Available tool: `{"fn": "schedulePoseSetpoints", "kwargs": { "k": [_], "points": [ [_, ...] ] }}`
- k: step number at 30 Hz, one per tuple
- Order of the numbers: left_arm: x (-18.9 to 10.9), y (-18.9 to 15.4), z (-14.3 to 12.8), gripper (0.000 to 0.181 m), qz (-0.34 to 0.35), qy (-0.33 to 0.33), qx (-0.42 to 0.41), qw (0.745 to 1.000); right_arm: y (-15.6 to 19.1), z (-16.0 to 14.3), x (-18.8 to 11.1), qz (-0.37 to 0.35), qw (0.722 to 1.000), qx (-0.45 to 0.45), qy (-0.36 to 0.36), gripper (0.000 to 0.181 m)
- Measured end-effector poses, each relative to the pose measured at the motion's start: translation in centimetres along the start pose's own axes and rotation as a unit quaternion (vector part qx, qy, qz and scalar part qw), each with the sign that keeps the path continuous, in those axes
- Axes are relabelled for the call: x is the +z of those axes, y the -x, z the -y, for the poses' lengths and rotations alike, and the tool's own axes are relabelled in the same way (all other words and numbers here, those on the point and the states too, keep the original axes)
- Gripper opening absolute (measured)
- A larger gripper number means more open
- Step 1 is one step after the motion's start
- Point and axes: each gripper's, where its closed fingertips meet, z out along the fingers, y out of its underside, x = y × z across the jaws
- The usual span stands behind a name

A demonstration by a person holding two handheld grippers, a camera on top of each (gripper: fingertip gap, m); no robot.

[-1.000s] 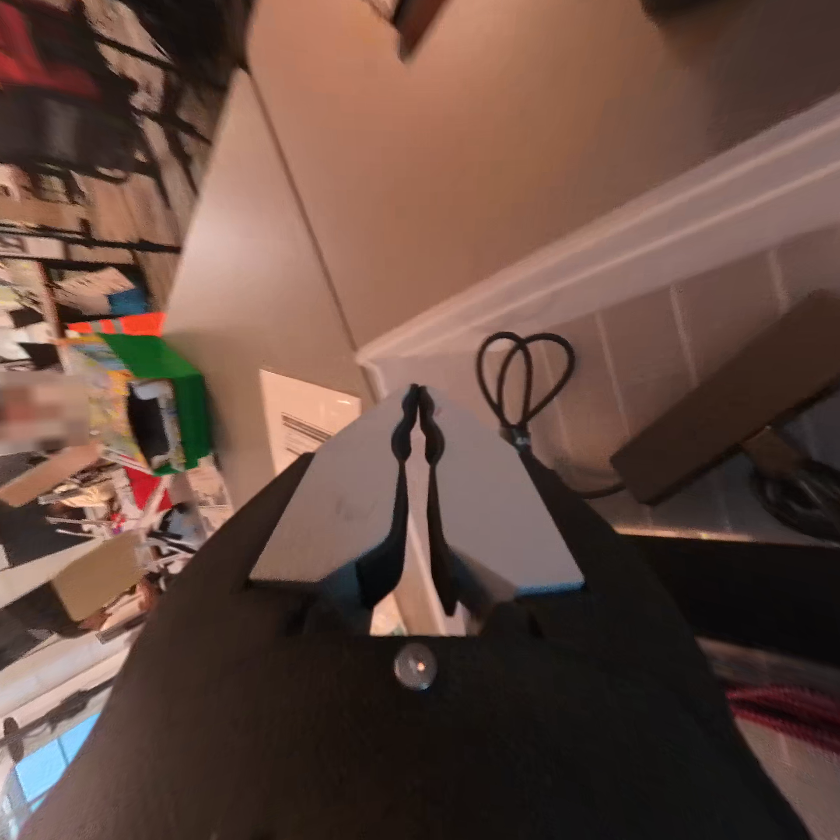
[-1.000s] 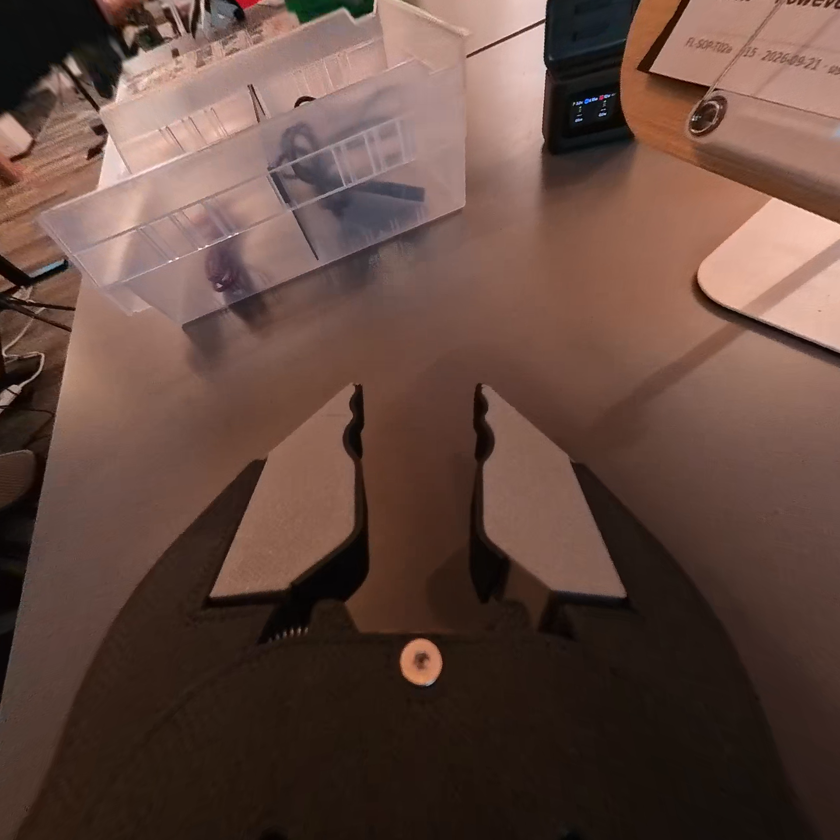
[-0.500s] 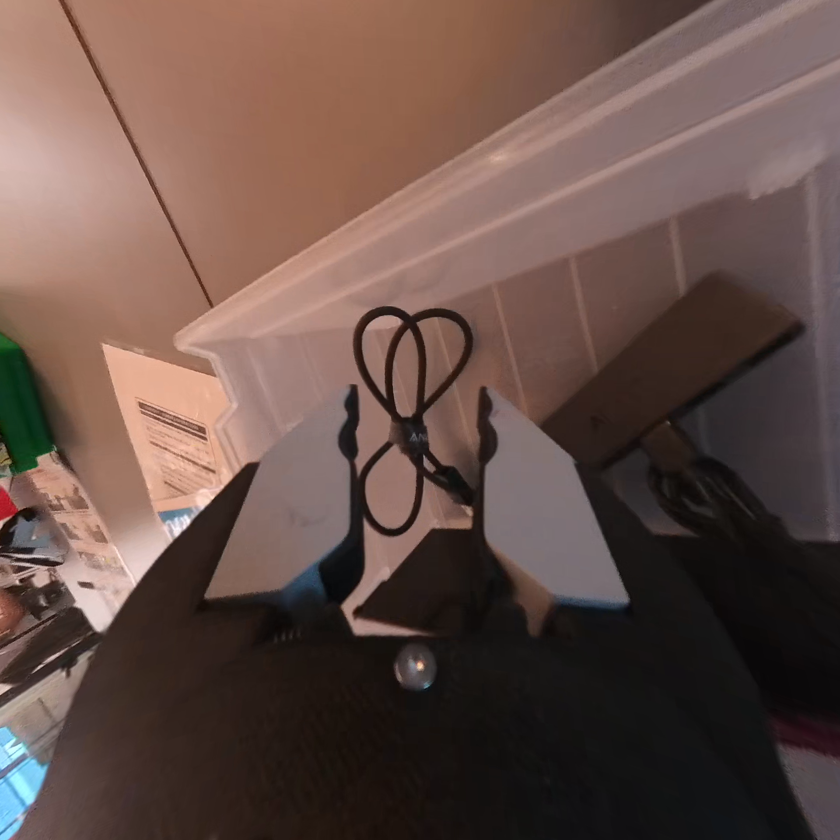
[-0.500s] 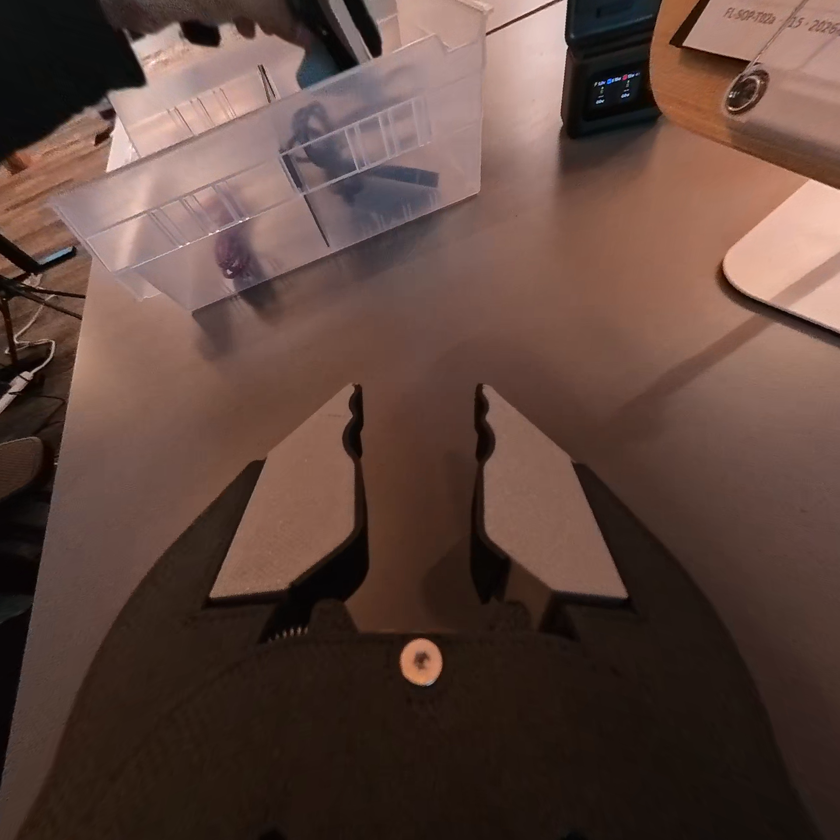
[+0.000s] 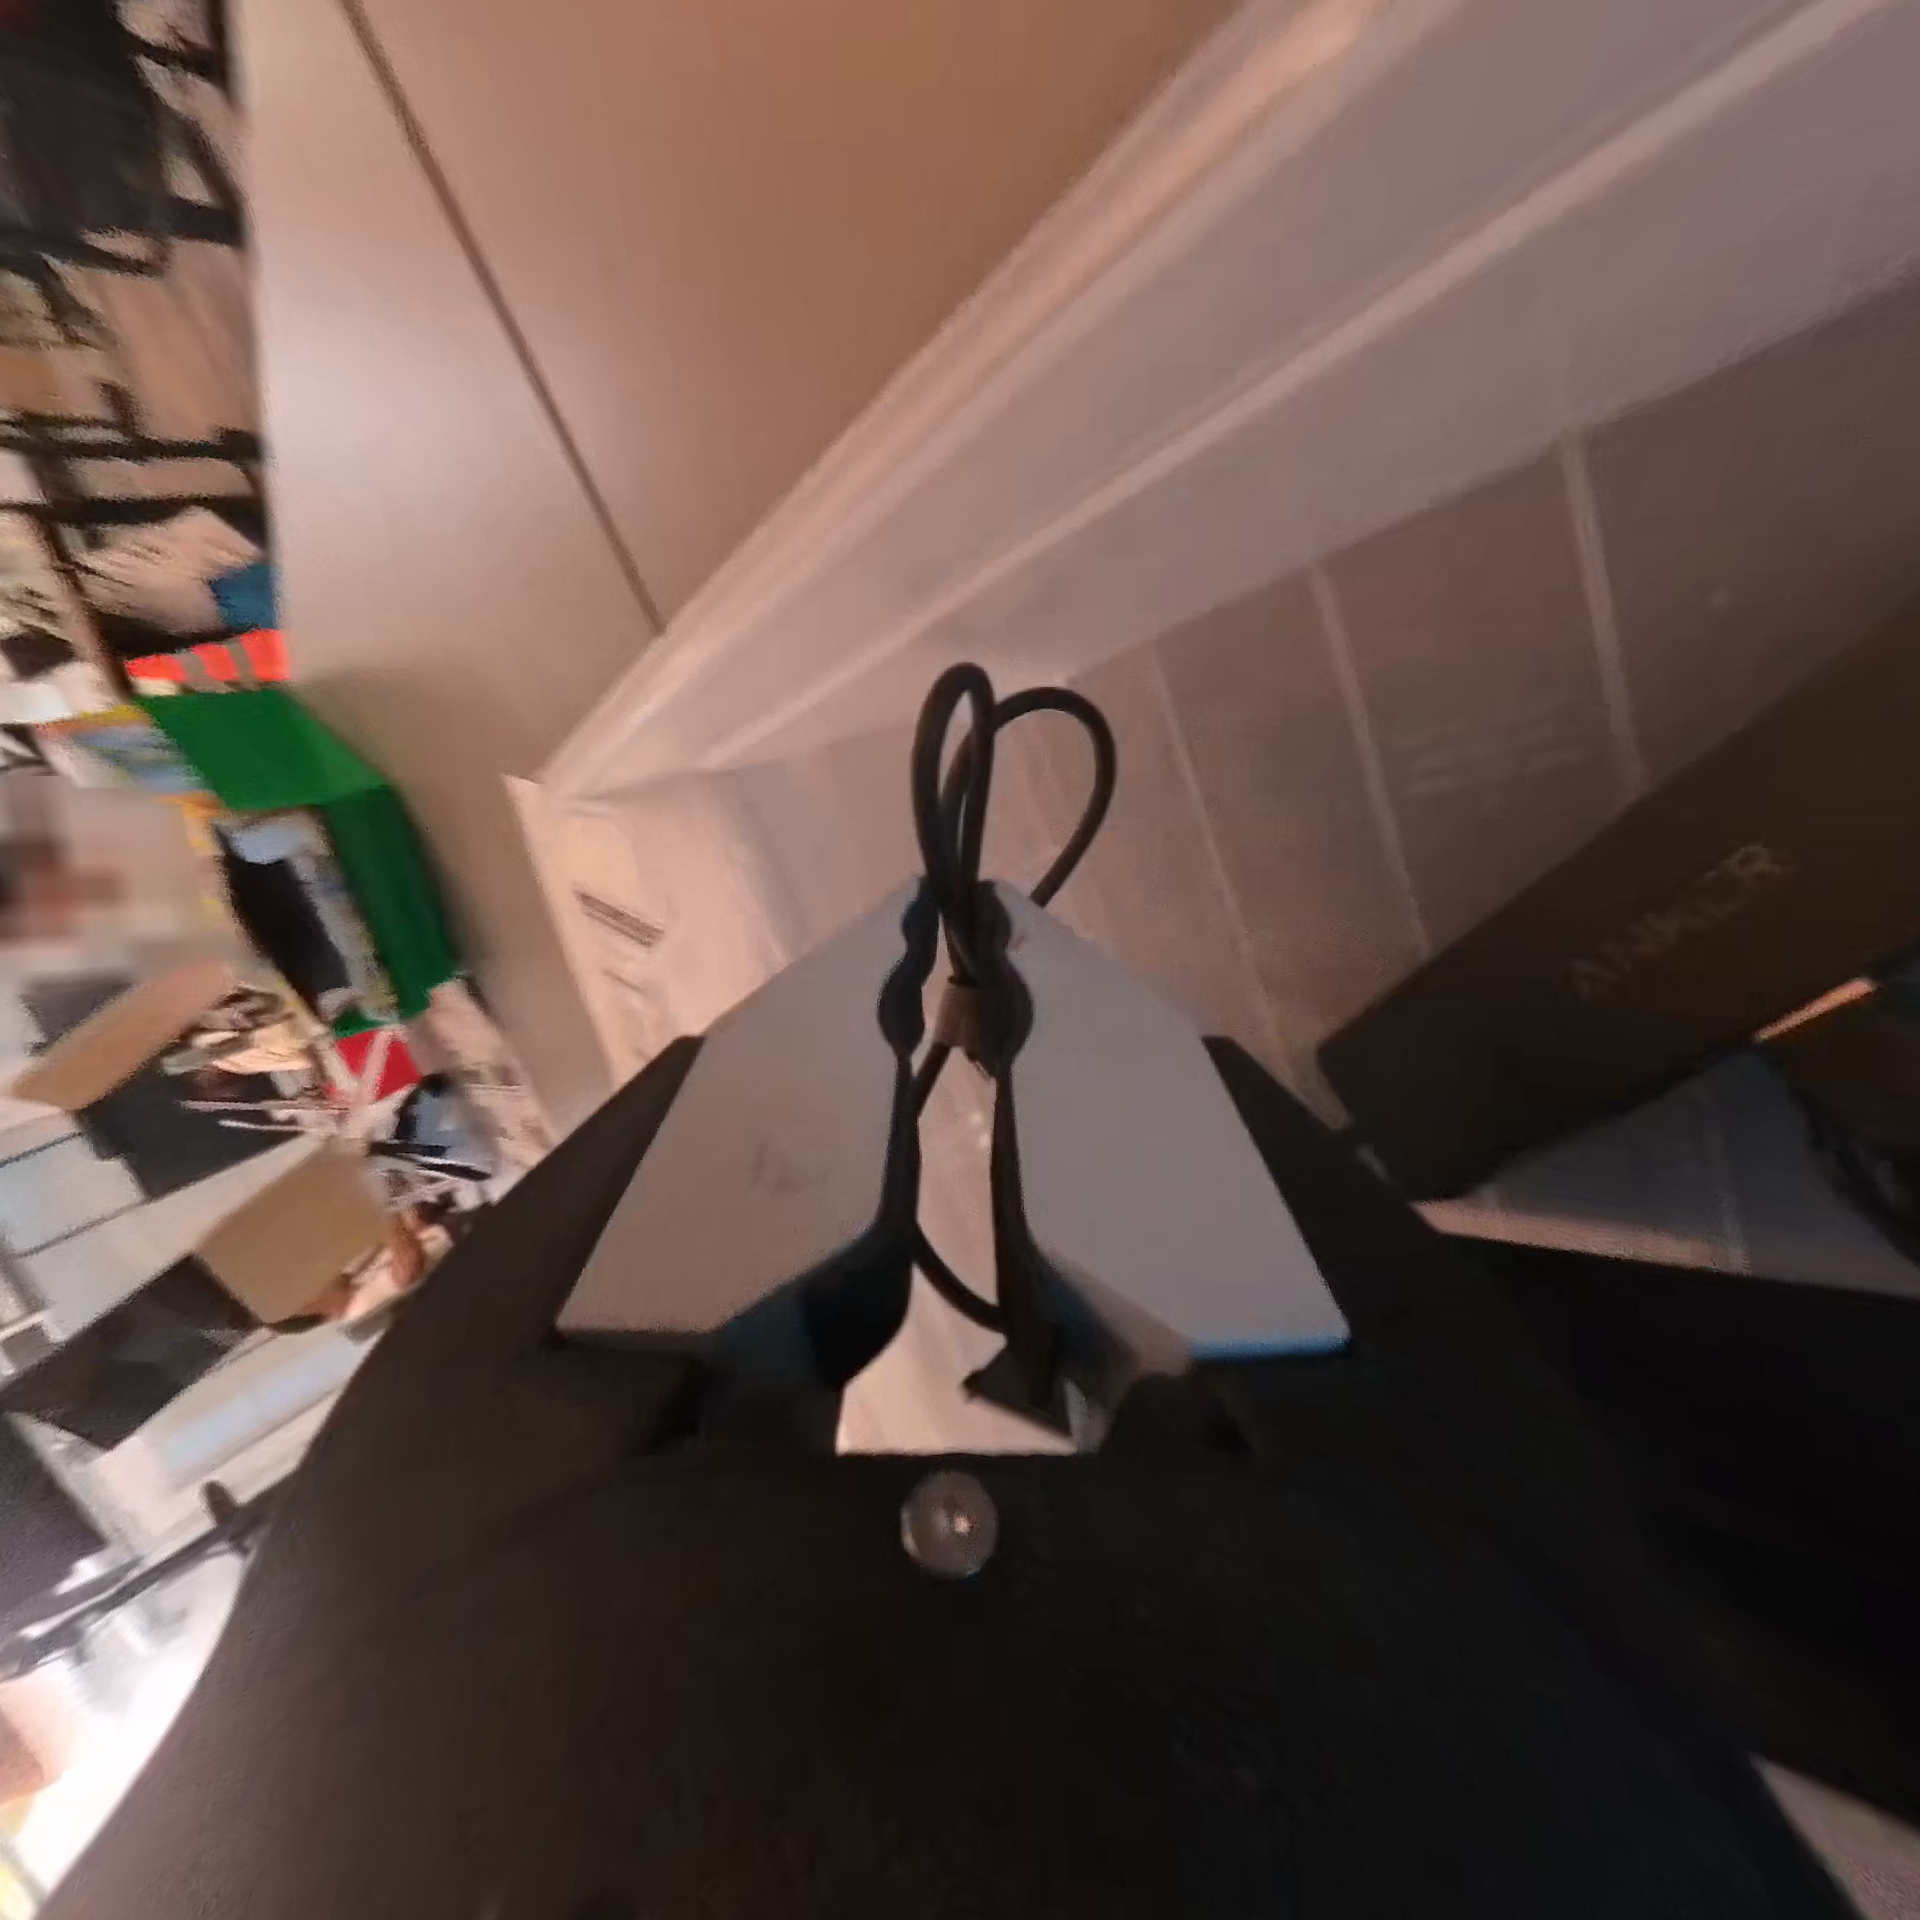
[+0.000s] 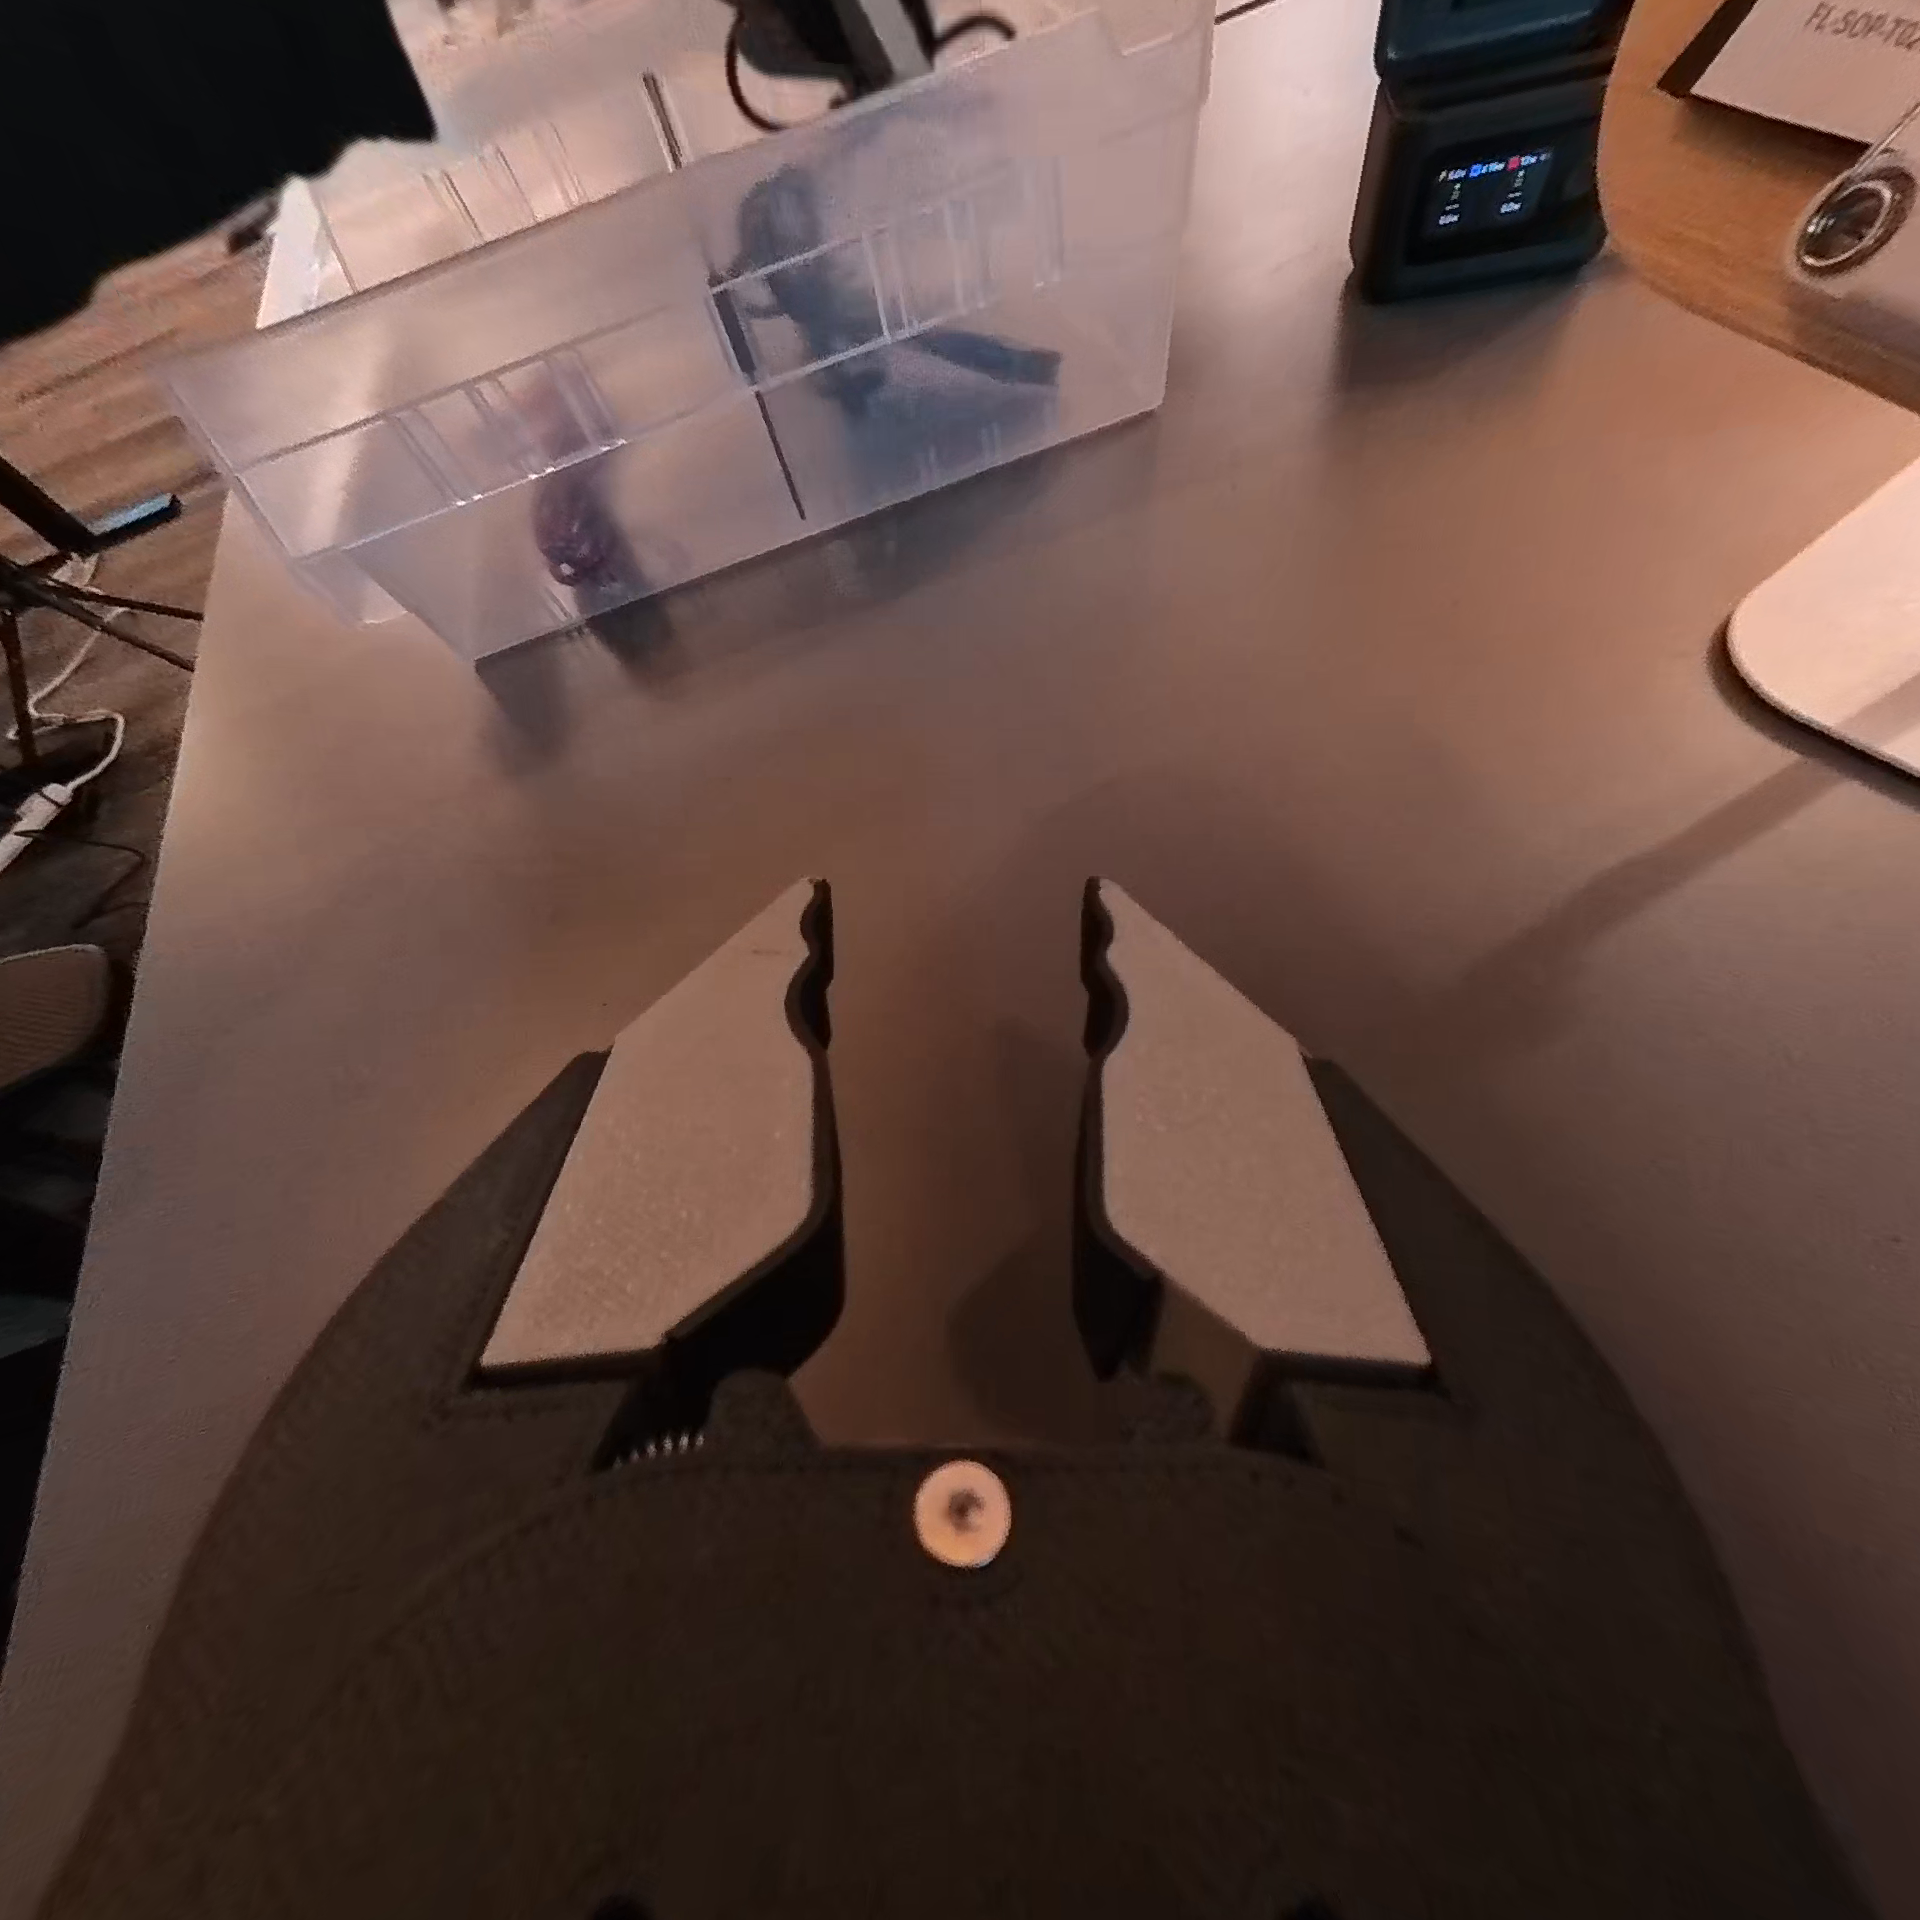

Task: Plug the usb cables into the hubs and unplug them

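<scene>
My left gripper (image 5: 956, 935) is shut on a coiled black USB cable (image 5: 977, 769); its loops stick out past the fingertips and its tail hangs between the fingers. It is over the clear plastic bin (image 5: 1195, 436), where a dark flat hub (image 5: 1621, 935) lies. My right gripper (image 6: 956, 904) is open and empty, low over the brown table (image 6: 1247, 675). In the right wrist view the clear bin (image 6: 935, 343) stands far ahead with dark cables inside, and the left gripper with the cable (image 6: 831, 42) shows above its rim.
A dark device with a small lit screen (image 6: 1486, 177) stands at the back right. A white stand base (image 6: 1839, 644) lies at the right edge. Green boxes and clutter (image 5: 312, 852) lie beyond the table at left. My hands' fingertips stand some 35 cm from each other.
The left gripper opened around the coiled black cable in the bin, then shut on it and lifted it. The right gripper stayed open and moved closer to the bin.
</scene>
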Motion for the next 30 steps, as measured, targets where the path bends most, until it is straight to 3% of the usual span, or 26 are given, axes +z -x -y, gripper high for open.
{"fn": "schedulePoseSetpoints", "kwargs": {
  "k": [5, 10, 13, 16, 23, 27, 30],
  "points": [
    [-6.4, 4.1, 1.3, 0.004, 0.057, -0.066, -0.01, 0.996, 0.0, -0.1, -0.2, -0.005, 1.0, -0.008, 0.0, 0.043],
    [-15.6, 7.9, 2.3, 0.005, 0.093, -0.143, -0.029, 0.985, -0.2, 0.0, -0.4, -0.015, 1.0, -0.015, -0.003, 0.043],
    [-21.5, 10.2, 2.5, 0.004, 0.154, -0.18, -0.015, 0.971, -0.4, 0.1, -0.6, -0.018, 1.0, -0.014, -0.006, 0.043],
    [-27.0, 10.6, 3.0, 0.004, 0.177, -0.225, -0.008, 0.958, -0.6, 0.1, -0.7, -0.021, 1.0, -0.011, -0.008, 0.043],
    [-36.7, 5.6, 5.6, 0.003, 0.156, -0.332, 0.036, 0.93, -1.7, 0.8, -1.6, -0.047, 0.998, -0.003, -0.032, 0.045],
    [-39.5, -0.8, 7.8, 0.003, 0.113, -0.38, 0.092, 0.914, -2.3, 2.4, -3.2, -0.061, 0.995, 0.005, -0.084, 0.048],
    [-39.7, -5.5, 9.2, 0.003, 0.09, -0.396, 0.135, 0.904, -0.1, 5.1, -5.5, 0.0, 0.985, -0.017, -0.171, 0.06]
  ]
}}
